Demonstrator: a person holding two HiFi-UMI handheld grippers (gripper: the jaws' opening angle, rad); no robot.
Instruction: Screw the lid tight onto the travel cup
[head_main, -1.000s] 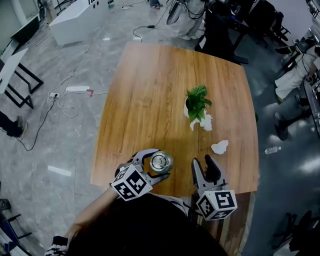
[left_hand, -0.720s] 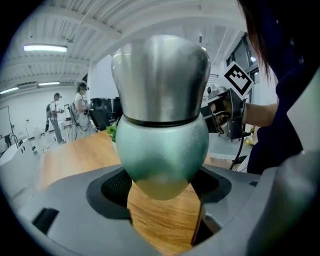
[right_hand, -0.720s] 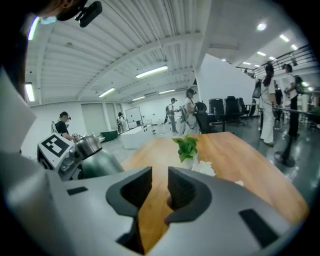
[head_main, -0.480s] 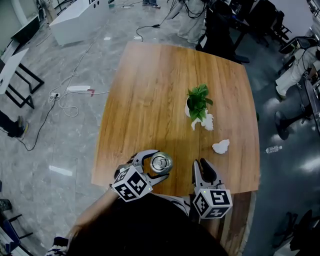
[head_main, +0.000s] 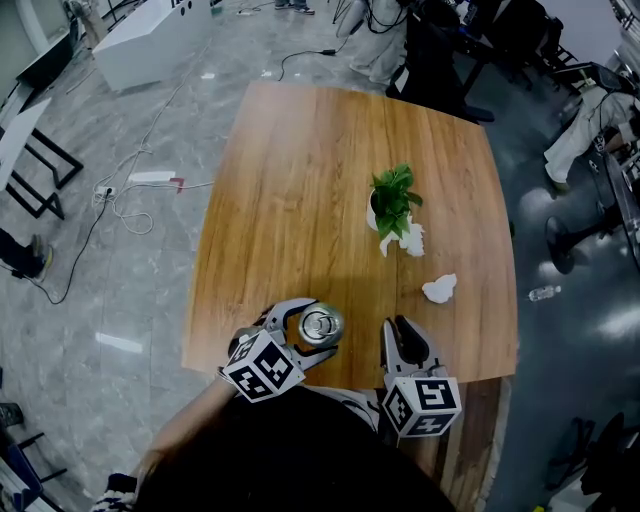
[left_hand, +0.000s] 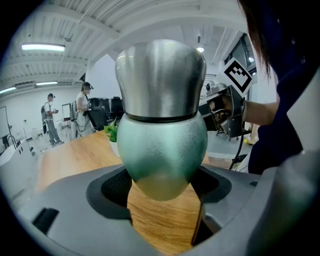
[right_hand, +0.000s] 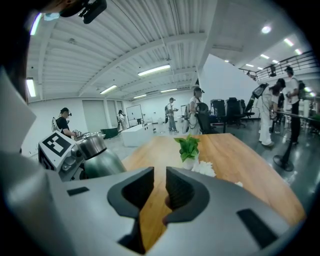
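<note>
The travel cup (left_hand: 162, 150) has a frosted green body and a steel lid (left_hand: 160, 80) sitting on top. It stands at the table's near edge between the jaws of my left gripper (head_main: 317, 330), which is shut on its lower body. From above only the shiny lid (head_main: 322, 324) shows. My right gripper (head_main: 404, 336) hovers just right of the cup, apart from it, with its jaws shut and nothing between them (right_hand: 155, 189). In the right gripper view the cup (right_hand: 100, 159) shows at the left, held by the left gripper.
A small potted plant (head_main: 391, 203) stands mid-table with a crumpled tissue (head_main: 411, 243) against it. A second tissue (head_main: 438, 289) lies nearer the right edge. The wooden table (head_main: 290, 180) ends just under both grippers. People and office chairs are far behind.
The right gripper's jaws have closed from wide apart to shut, with nothing in them. It has also drifted slightly left. The left gripper and cup stay in place.
</note>
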